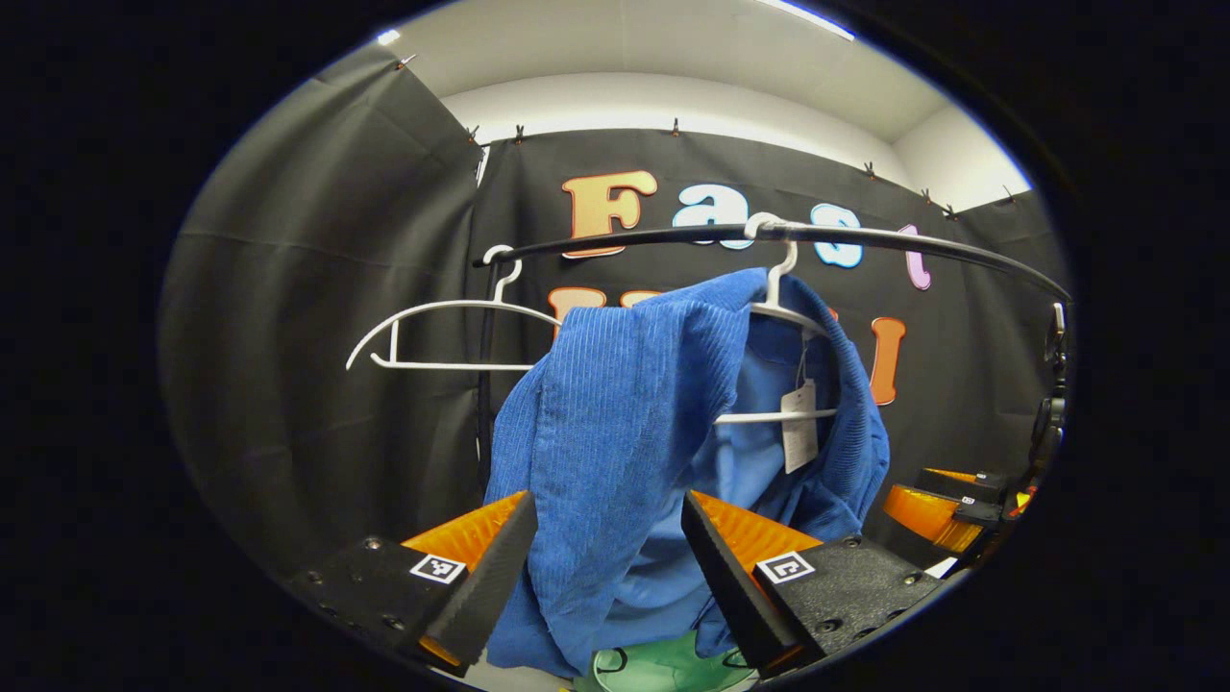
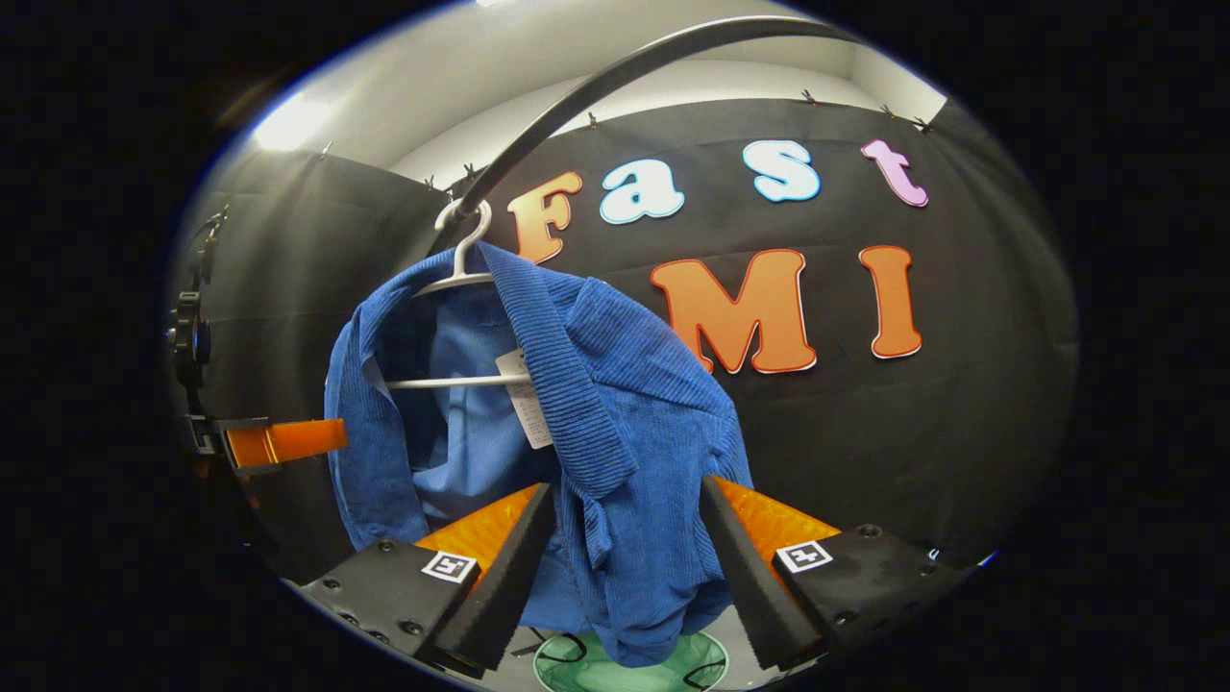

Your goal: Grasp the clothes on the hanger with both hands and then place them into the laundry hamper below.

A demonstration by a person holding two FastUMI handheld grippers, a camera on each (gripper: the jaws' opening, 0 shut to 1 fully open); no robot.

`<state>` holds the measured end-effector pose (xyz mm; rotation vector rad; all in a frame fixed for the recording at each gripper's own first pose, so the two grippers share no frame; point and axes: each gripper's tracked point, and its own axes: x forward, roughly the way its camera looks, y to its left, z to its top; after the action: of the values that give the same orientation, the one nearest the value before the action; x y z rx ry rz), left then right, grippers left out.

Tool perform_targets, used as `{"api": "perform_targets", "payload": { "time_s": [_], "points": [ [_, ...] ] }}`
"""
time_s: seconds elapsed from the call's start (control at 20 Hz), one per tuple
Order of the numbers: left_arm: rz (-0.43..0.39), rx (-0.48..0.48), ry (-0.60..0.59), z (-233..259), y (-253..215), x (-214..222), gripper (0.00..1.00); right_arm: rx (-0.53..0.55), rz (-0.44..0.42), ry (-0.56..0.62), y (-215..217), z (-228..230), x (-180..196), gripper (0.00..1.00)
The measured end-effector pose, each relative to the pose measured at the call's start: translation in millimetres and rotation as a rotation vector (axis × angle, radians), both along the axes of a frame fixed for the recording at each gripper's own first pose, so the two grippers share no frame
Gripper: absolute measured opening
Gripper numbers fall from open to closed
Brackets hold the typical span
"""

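A: Where is the blue jacket (image 1: 615,423)?

B: It hangs on the white hanger (image 1: 783,312) from the black rail (image 1: 865,238), long axis running straight down toward the green hamper (image 1: 663,668) beneath it.

A: And the left gripper (image 1: 607,553)?

B: Its jaws stand wide, one on either side of the jacket's lower drape, holding nothing.

A: The right gripper (image 2: 627,557)?

B: Likewise wide, straddling the jacket's other hanging side. Neither looks clearly nearer; both seem set to close on cloth.

Blue ribbed garment (image 1: 615,423), white hanger (image 1: 783,288), green hamper (image 2: 629,663)
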<state>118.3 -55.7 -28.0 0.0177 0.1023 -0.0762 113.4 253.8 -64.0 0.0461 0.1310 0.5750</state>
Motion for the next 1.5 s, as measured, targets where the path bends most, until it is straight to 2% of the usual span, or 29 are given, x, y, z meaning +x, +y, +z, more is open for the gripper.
{"api": "perform_targets", "payload": {
  "time_s": [0.05, 0.1, 0.2, 0.25, 0.4, 0.55, 0.65, 0.8, 0.85, 0.9, 0.95, 1.0, 1.05, 1.1, 1.15, 1.2, 1.35, 1.5],
  "points": [
    [0.002, -0.007, 0.006, -2.0, -0.8, 1.7, 0.95, -0.003, 0.005, 0.007, 5.6, -4.4, 6.3, 0.98],
    [0.006, -0.013, 0.012, -4.5, -0.3, 6.2, 0.92, -0.004, 0.008, 0.015, 9.6, -8.6, 12.4, 0.98],
    [0.013, -0.012, 0.018, -8.1, -0.4, 12.2, 0.95, -0.008, 0.011, 0.033, 17.7, -18.5, 26.1, 0.98],
    [0.017, -0.007, 0.021, -9.5, 0.3, 14.8, 0.92, -0.010, 0.010, 0.043, 20.8, -23.9, 32.2, 0.98],
    [0.023, 0.003, 0.026, -14.4, -1.3, 22.1, 0.95, -0.007, 0.018, 0.080, 30.5, -39.5, 45.4, 0.98],
    [0.043, -0.004, 0.035, -19.2, 1.9, 30.4, 0.93, -0.008, 0.044, 0.114, 42.4, -52.3, 53.6, 0.98],
    [0.049, -0.018, 0.037, -21.0, 3.4, 36.8, 0.94, -0.004, 0.050, 0.128, 45.1, -59.7, 58.4, 0.93],
    [0.051, -0.013, 0.052, -26.8, 5.4, 44.3, 0.80, 0.016, 0.059, 0.157, 48.3, -66.6, 65.1, 0.54],
    [0.047, -0.007, 0.054, -27.7, 5.2, 45.9, 0.70, 0.030, 0.063, 0.167, 48.1, -65.0, 65.4, 0.49],
    [0.042, -0.007, 0.051, -27.7, 3.4, 46.6, 0.65, 0.047, 0.071, 0.175, 48.5, -64.8, 66.9, 0.45],
    [0.041, -0.010, 0.049, -27.1, 2.5, 46.6, 0.54, 0.070, 0.083, 0.187, 47.7, -61.6, 66.0, 0.35],
    [0.039, -0.008, 0.053, -28.7, 3.2, 45.9, 0.43, 0.090, 0.103, 0.202, 48.3, -60.7, 64.4, 0.16],
    [0.038, -0.002, 0.056, -29.3, 4.1, 45.1, 0.32, 0.108, 0.109, 0.206, 46.2, -57.4, 63.5, 0.16],
    [0.051, -0.001, 0.054, -28.1, 6.7, 44.1, 0.28, 0.123, 0.112, 0.212, 44.0, -56.4, 63.6, 0.08],
    [0.056, -0.016, 0.062, -27.6, 9.4, 45.3, 0.15, 0.138, 0.129, 0.217, 43.1, -53.0, 59.4, 0.08],
    [0.008, -0.053, 0.071, -28.7, 0.0, 40.9, 0.02, 0.153, 0.148, 0.222, 42.8, -50.2, 54.2, 0.08],
    [-0.027, -0.106, 0.068, -16.7, 3.0, 31.5, 0.00, 0.268, 0.255, 0.233, 53.4, -24.9, 37.5, 0.08],
    [-0.085, -0.086, 0.050, -3.3, 5.5, 29.2, 0.00, 0.389, 0.267, 0.237, 44.3, -0.5, 38.2, 0.08]
  ]
}}
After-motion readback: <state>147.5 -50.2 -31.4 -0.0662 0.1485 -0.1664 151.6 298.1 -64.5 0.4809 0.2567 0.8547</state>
